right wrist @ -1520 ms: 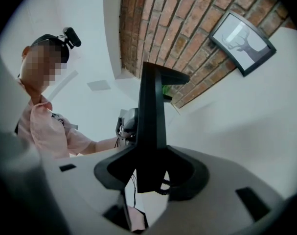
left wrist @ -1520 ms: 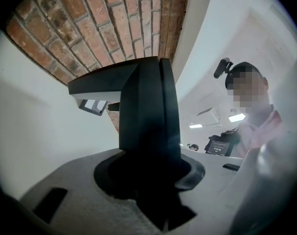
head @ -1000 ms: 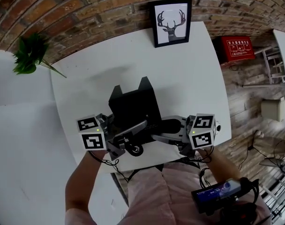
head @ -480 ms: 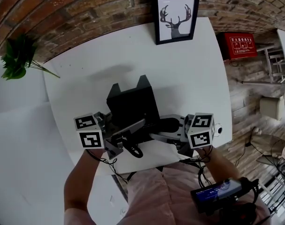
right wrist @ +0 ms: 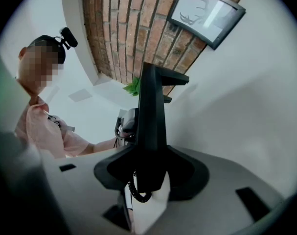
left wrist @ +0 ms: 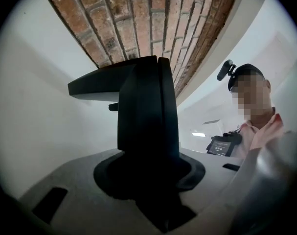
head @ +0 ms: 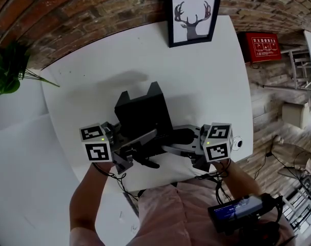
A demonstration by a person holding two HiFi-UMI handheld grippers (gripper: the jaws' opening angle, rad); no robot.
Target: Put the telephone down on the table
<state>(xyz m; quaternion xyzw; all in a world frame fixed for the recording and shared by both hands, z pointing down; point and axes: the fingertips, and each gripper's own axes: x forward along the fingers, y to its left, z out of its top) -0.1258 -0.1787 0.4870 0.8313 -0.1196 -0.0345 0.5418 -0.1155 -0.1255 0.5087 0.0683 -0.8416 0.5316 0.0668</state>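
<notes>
At the far left a green plant (head: 9, 68) is seen by the brick wall (head: 83, 19). The left tongs (head: 140, 146) are clenched on the left edge of the black telephone (head: 142, 114). It stands between the 2 tongs over the near part of the white bench (head: 211, 81); I cannot tell if it touches the bench. Its coiled cord (right wrist: 138, 194) hangs below. The right tongs (head: 177, 146) are clenched on its right edge. A deer picture (head: 192, 15) stands at the back, a red box (head: 259, 47) at the far right.
</notes>
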